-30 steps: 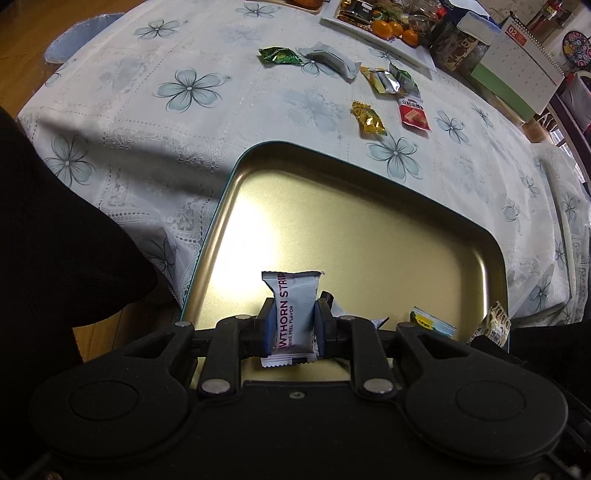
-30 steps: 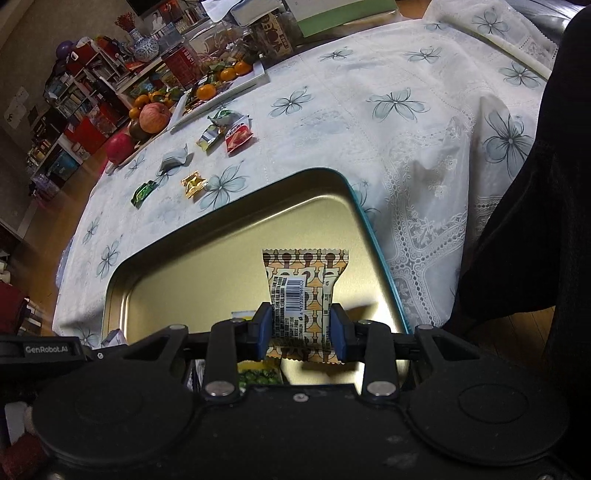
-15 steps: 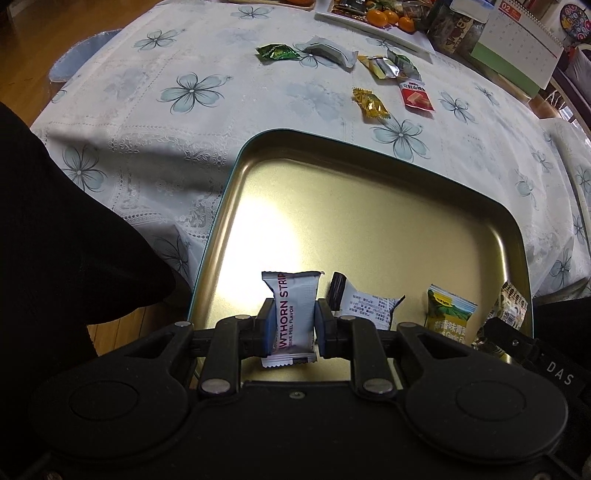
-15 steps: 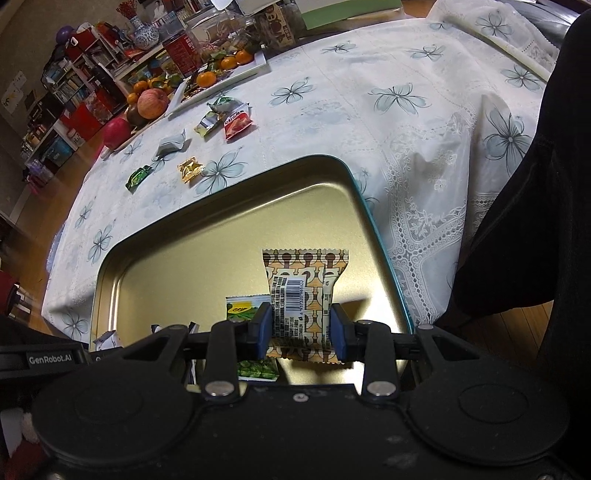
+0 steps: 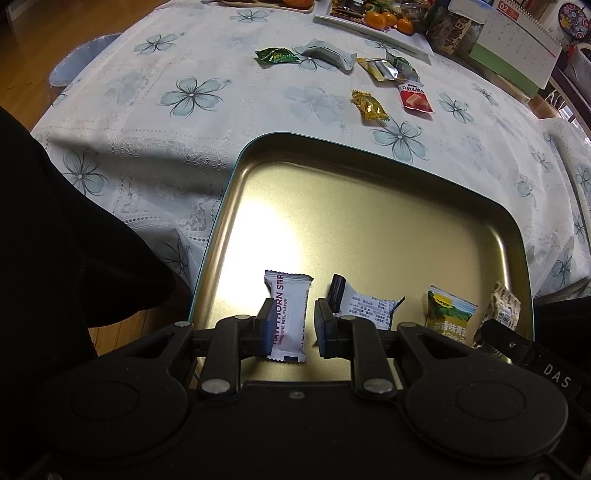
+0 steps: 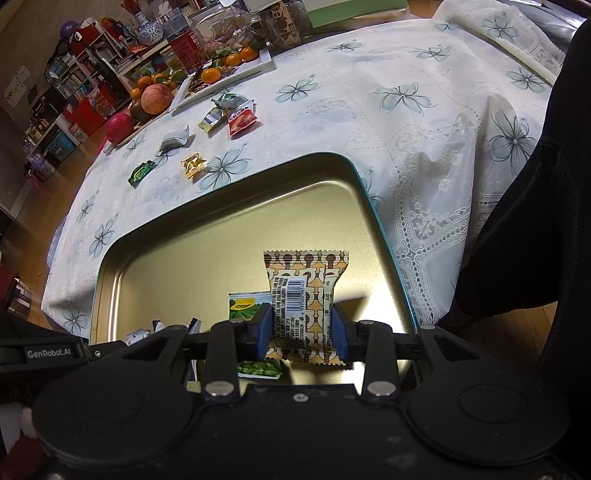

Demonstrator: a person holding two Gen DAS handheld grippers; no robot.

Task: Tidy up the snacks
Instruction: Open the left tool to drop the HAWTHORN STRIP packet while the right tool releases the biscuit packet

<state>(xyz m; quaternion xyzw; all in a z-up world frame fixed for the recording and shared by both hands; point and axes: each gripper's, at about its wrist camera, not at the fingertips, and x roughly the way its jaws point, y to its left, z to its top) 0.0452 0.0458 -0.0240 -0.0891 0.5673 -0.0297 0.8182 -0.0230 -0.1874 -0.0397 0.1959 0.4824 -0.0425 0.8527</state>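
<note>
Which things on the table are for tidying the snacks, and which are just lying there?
For the job: gold tray, hawthorn packet, patterned packet, black-and-white packet, green packet; still loose on the cloth: gold candy, red packet, green candy, grey packet.
Just lying about: oranges, apple, calendar, vase.
</note>
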